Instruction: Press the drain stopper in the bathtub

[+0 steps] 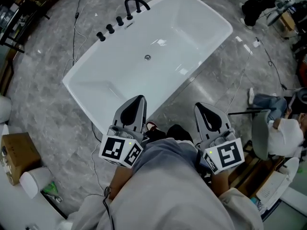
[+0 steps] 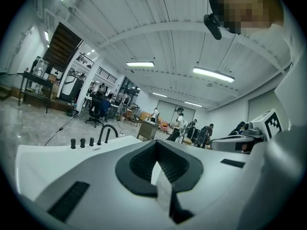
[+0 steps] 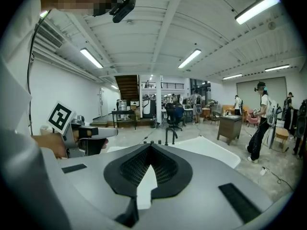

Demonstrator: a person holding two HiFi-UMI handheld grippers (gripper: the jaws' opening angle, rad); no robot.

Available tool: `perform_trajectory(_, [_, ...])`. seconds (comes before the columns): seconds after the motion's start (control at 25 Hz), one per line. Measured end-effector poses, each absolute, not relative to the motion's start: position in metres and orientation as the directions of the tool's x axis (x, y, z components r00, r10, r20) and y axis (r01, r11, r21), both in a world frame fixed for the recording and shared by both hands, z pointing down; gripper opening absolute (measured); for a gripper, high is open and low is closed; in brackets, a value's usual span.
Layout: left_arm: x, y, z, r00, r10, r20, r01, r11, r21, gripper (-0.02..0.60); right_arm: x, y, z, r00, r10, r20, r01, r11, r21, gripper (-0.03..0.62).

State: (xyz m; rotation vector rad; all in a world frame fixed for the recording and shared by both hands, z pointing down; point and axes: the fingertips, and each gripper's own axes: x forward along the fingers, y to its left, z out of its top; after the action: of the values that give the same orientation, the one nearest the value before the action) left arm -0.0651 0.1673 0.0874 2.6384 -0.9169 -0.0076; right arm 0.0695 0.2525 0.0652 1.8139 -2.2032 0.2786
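Grey marble floor (image 1: 48, 109) under the white bathtub (image 1: 192, 28). Left gripper (image 1: 140, 99) and right gripper (image 1: 200, 107): jaws together, empty. I would press the drain stopper (image 1: 147, 57) straight down with one tip.

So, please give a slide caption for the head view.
Left gripper and right gripper, both shut and empty, short of the bathtub; stopper untouched.

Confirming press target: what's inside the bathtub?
Just the drain stopper on the bathtub floor; no water apparent. Nothing inside is covered; the left gripper overlaps only the near rim.
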Motion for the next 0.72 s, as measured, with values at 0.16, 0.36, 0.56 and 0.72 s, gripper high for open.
perform_trajectory(0.16, [-0.077,0.156,0.087,0.761,-0.643,0.091,-0.632,-0.701,0.329,0.006,0.060,0.233,0.063,-0.223,-0.915,0.337,-0.965,0.255,0.055,0.012])
perform_trajectory(0.36, [-0.081,0.141,0.087,0.722,-0.688,0.080,-0.676,-0.675,0.296,0.006,0.058,0.205,0.060,-0.270,-0.896,0.354,-0.944,0.318,0.085,0.012])
perform_trajectory(0.56, [-0.078,0.120,0.094,0.670,-0.736,0.092,-0.722,-0.619,0.308,0.006,0.062,0.167,0.067,-0.345,-0.866,0.361,-0.915,0.397,0.078,0.012])
perform_trajectory(0.72, [-0.061,0.099,0.101,0.645,-0.757,0.104,-0.747,-0.595,0.297,0.006,0.076,0.136,0.078,-0.395,-0.835,0.383,-0.887,0.456,0.078,0.012])
